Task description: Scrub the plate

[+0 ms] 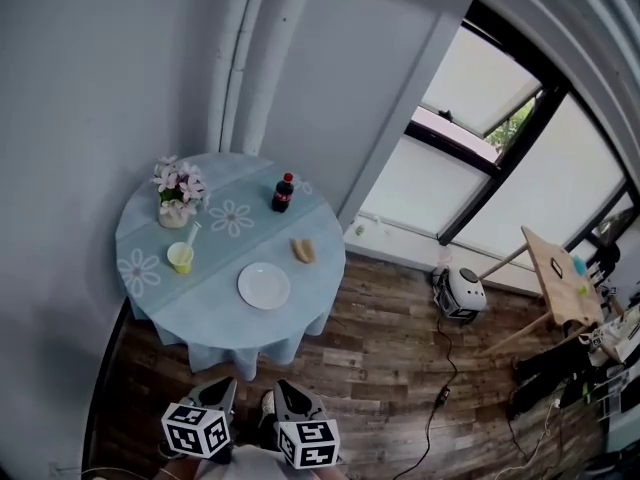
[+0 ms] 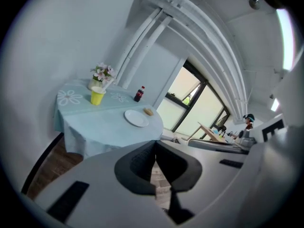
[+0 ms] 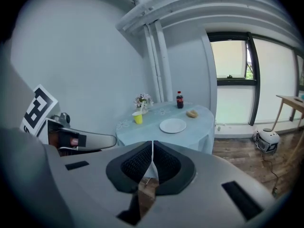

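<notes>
Round white plate (image 1: 264, 286) on blue-clothed round table (image 1: 205, 303), bottle (image 1: 283, 193) at its 12 o'clock. L gripper (image 2: 156, 158) & R gripper (image 3: 152, 148) clenched, empty. Only head view shows both cubes.

Grey walls (image 1: 80, 88), wood floor (image 1: 390, 358), large window (image 1: 440, 183)

I see a round table (image 1: 200, 306) under a pale blue cloth printed with white flowers, standing on a wood-plank floor (image 1: 390, 368). A white plate (image 1: 264, 286) lies near its front edge. A small tan piece (image 1: 303, 251) lies near the plate, to its right and farther back. A dark cola bottle (image 1: 283, 193) stands upright at the back. A yellow cup (image 1: 181, 258) stands at the left, with a vase of pink flowers (image 1: 176, 196) behind it.
</notes>
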Demonstrator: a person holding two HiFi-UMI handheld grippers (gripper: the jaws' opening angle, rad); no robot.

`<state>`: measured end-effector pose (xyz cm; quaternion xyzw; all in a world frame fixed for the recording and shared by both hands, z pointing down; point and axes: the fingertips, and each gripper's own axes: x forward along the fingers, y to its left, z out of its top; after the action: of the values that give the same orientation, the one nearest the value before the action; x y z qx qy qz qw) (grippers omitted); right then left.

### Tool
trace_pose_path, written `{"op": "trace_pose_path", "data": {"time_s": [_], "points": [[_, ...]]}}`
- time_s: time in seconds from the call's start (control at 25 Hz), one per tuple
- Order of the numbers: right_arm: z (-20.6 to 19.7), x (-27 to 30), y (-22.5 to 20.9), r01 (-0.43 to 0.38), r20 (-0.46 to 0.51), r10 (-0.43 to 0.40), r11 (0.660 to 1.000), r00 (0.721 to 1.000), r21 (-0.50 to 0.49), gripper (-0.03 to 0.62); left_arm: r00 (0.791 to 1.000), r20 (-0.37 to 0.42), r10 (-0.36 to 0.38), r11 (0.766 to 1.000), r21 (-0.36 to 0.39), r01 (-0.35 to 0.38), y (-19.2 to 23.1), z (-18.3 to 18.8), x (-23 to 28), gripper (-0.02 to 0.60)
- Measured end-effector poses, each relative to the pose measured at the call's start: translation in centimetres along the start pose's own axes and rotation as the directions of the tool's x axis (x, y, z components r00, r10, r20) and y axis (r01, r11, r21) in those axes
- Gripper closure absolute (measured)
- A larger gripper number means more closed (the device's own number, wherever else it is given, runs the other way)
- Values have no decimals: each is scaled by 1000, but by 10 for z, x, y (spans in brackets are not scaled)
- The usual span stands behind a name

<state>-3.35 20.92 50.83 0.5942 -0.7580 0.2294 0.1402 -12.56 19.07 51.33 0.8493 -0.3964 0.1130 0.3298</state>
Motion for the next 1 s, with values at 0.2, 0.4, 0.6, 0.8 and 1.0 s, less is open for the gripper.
{"op": "trace_pose_path", "data": {"time_s": [0.2, 0.4, 0.6, 0.8, 1.0], "points": [[18, 22, -30, -13, -18, 13, 1000, 1000, 1, 559, 998, 32, -49, 998, 29, 48, -17, 23, 30, 571], [36, 45, -56, -39, -24, 38, 999, 999, -11, 559, 1000, 20, 5, 1000, -1, -5, -9, 37, 62, 571], [54, 69, -84, -68, -24, 68, 998, 997, -10, 559, 998, 40, 55, 998, -12, -55, -7, 56, 90, 571], [76, 89, -110, -101, -2, 101, 995, 995, -15, 559, 989, 113, 99, 995, -43, -95, -5, 80, 109, 571], [86, 107, -129, -136, -14, 135, 990, 991, -35, 559, 986, 103, 129, 990, -62, -123, -7, 86, 131, 571]]}}
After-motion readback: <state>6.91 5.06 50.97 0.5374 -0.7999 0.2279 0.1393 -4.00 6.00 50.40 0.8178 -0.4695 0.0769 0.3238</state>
